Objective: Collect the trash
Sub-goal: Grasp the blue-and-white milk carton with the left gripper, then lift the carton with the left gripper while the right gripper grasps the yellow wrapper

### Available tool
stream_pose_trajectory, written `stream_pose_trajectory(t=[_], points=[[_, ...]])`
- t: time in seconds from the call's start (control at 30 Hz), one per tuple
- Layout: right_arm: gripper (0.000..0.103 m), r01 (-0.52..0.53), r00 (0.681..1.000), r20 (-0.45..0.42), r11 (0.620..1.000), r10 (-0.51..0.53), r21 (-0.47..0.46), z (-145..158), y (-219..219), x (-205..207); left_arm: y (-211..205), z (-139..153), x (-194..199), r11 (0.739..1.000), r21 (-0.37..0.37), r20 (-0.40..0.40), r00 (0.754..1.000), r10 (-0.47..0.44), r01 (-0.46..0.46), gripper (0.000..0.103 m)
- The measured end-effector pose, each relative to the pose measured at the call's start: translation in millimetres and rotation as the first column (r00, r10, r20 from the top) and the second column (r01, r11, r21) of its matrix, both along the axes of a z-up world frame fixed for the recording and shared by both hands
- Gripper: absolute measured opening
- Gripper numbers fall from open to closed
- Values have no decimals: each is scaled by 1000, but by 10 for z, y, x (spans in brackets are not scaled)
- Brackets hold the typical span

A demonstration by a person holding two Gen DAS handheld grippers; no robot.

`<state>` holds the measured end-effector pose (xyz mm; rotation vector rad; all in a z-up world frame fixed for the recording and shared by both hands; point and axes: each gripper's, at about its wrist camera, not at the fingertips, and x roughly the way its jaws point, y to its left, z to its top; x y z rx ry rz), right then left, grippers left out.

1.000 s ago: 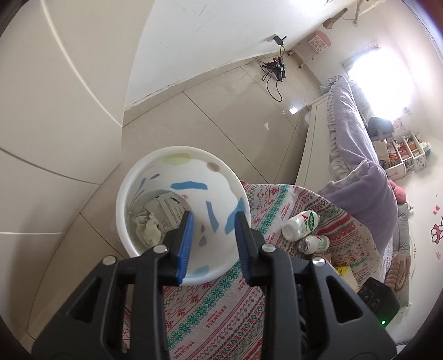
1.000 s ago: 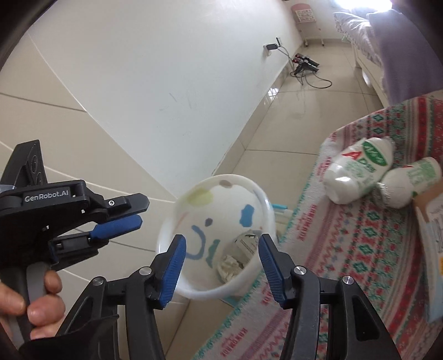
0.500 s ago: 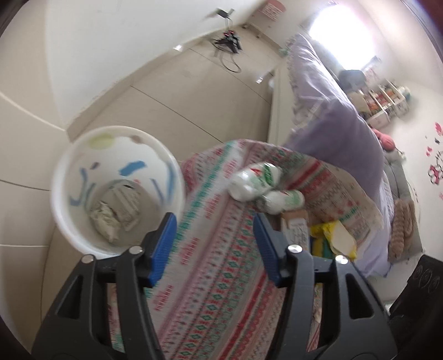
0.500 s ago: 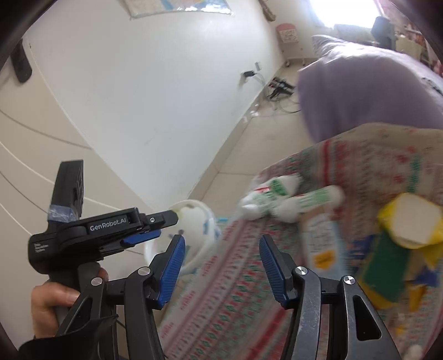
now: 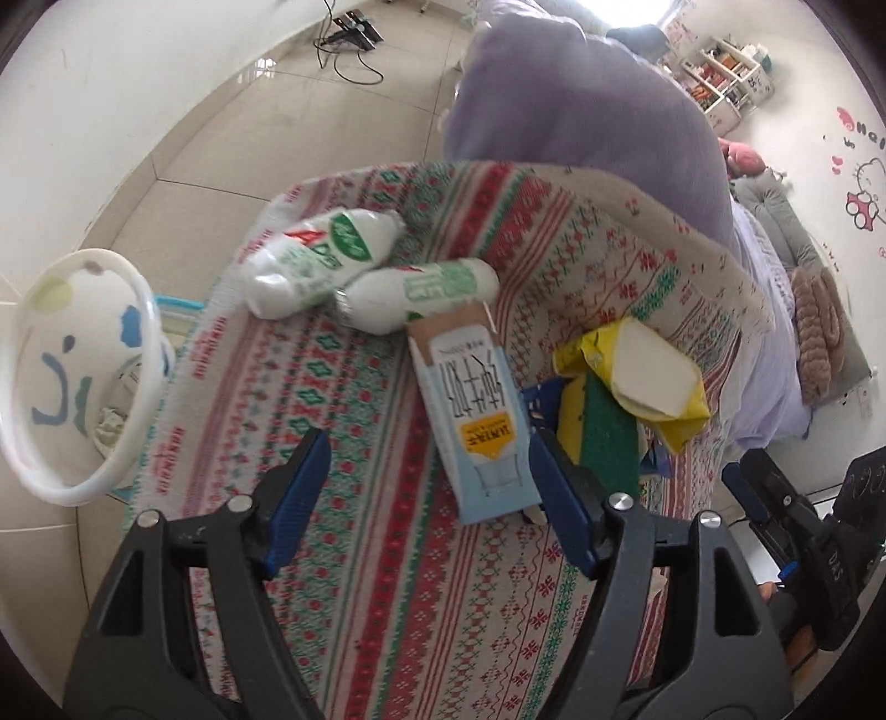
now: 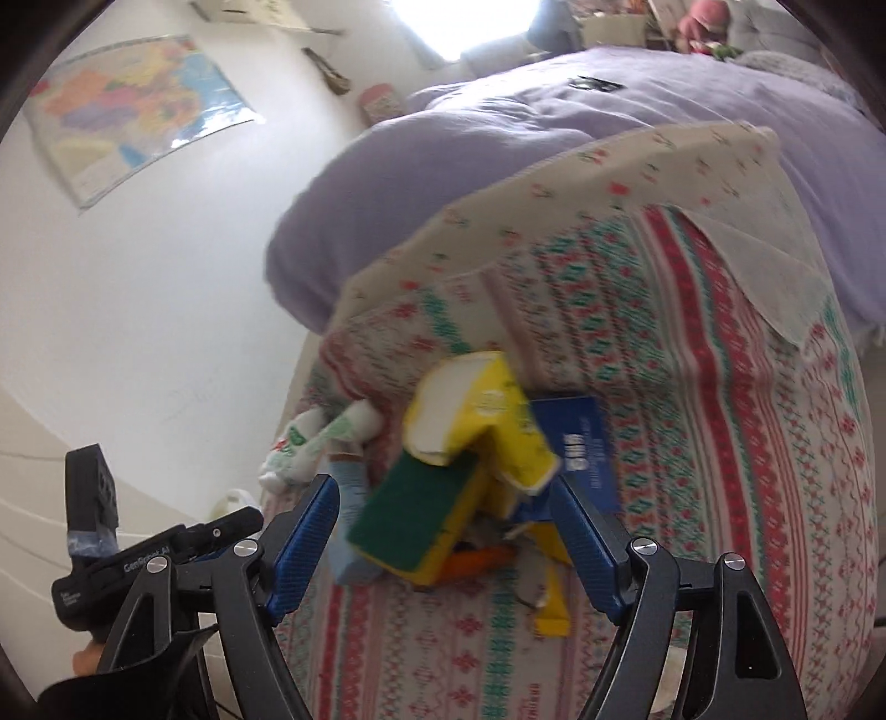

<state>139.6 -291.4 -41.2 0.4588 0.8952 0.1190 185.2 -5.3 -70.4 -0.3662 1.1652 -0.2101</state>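
Trash lies on a patterned cloth [image 5: 387, 581]: two white bottles with green labels [image 5: 315, 260] [image 5: 421, 293], a light blue milk carton [image 5: 476, 421], a green and yellow sponge [image 5: 598, 437], a yellow wrapper [image 5: 648, 382]. My left gripper [image 5: 426, 504] is open and empty, just short of the carton's near end. My right gripper [image 6: 443, 537] is open and empty, its fingers either side of the sponge [image 6: 421, 520] and yellow wrapper [image 6: 487, 421]. A white bin [image 5: 72, 376] with crumpled paper stands at the left, off the cloth's edge.
A blue card [image 6: 581, 448] lies under the yellow wrapper. A purple quilt [image 6: 554, 144] lies beyond the cloth. The left gripper's body [image 6: 138, 559] is low at the left in the right wrist view. Tiled floor and cables [image 5: 349, 39] lie beyond the bin.
Both grippers swung from over the bin to the trash pile on the cloth. The left gripper's jaws opened wider. The bin now sits at the left edge.
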Motion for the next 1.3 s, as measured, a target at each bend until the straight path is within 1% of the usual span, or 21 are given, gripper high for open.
stream_pose_trajectory(t=[0.13,0.3,0.43,0.47,0.63,0.67,0.7,0.83,0.97,1.1,1.2,1.3], points=[[80,39,999,-17,999,-39,1,-52,-201,-48,-143,-130,90,1000,-24,-46,999,10,-11,75],[80,39,997,-59,995,-45,-97,-113,-281,-66,-269,-279,175,999,-41,-91,996,25,-29,75],[80,21,995,-88,979,-40,-205,-138,-314,-103,-382,-351,216,996,-84,-109,994,19,-28,75],[80,12,994,-101,977,-34,-214,-155,-328,-103,-429,-375,224,996,-83,-113,993,16,-25,75],[80,11,990,-137,980,-38,-197,-274,-427,-106,-562,-450,237,998,-61,-111,994,16,-23,74],[80,11,990,-138,981,-39,-195,-275,-436,-104,-586,-449,232,998,-60,-104,994,15,-22,70],[80,12,990,-138,981,-39,-194,-274,-444,-110,-619,-447,230,999,-47,-98,995,9,-14,61],[80,14,990,-135,983,-40,-185,-273,-454,-115,-738,-432,213,1000,-16,-81,997,-14,13,61],[80,15,990,-135,988,-36,-154,-280,-471,-118,-703,-328,159,999,-35,-62,998,-32,30,60],[80,18,991,-126,992,-35,-128,-281,-479,-100,-628,-221,-2,998,-41,-36,998,-50,48,60],[80,7,993,-113,993,-21,-122,-274,-419,-80,-632,-188,-12,997,-42,-16,997,-72,71,60],[80,-15,996,-89,993,5,-113,-256,-334,-12,-632,-130,-112,994,-55,6,995,-95,95,60]])
